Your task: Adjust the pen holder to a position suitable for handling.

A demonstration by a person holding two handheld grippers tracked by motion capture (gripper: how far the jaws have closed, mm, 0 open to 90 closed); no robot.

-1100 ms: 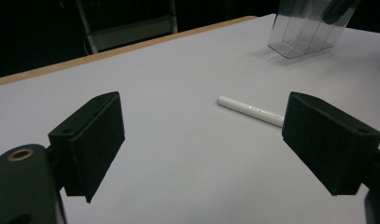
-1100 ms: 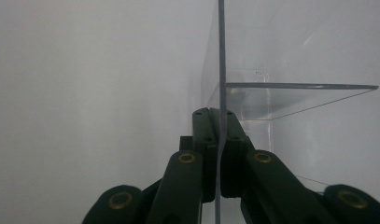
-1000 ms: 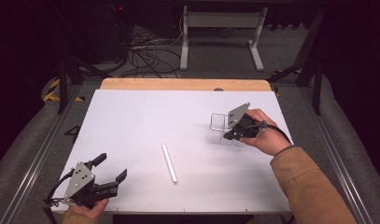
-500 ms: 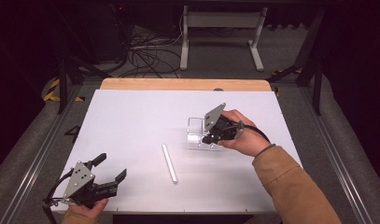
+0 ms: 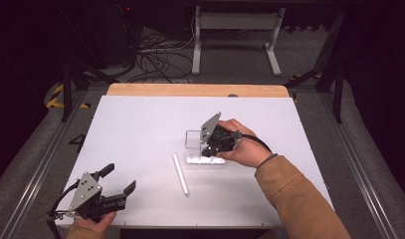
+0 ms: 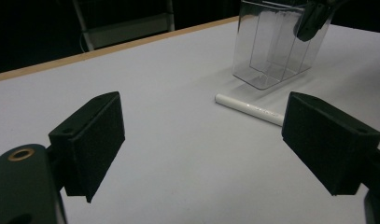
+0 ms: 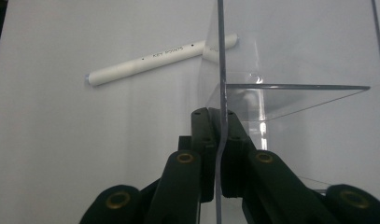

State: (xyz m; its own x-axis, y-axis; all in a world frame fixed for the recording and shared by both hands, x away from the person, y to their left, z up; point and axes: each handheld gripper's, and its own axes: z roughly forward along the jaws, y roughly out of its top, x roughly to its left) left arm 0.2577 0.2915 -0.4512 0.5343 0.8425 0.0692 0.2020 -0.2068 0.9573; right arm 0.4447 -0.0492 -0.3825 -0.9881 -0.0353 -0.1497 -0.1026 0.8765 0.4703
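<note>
The right gripper (image 5: 208, 148) is clamped on one wall of a clear plastic container (image 5: 196, 144) near the middle of the white table (image 5: 140, 124). Its own camera shows "KEY POINTS" printed on the white tube (image 7: 162, 58) lying just beside. The left gripper (image 5: 119, 185) rests spread wide at the near corner.

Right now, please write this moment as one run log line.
right gripper: shut on clear container wall | left gripper: open, idle | white pen: on table
</note>
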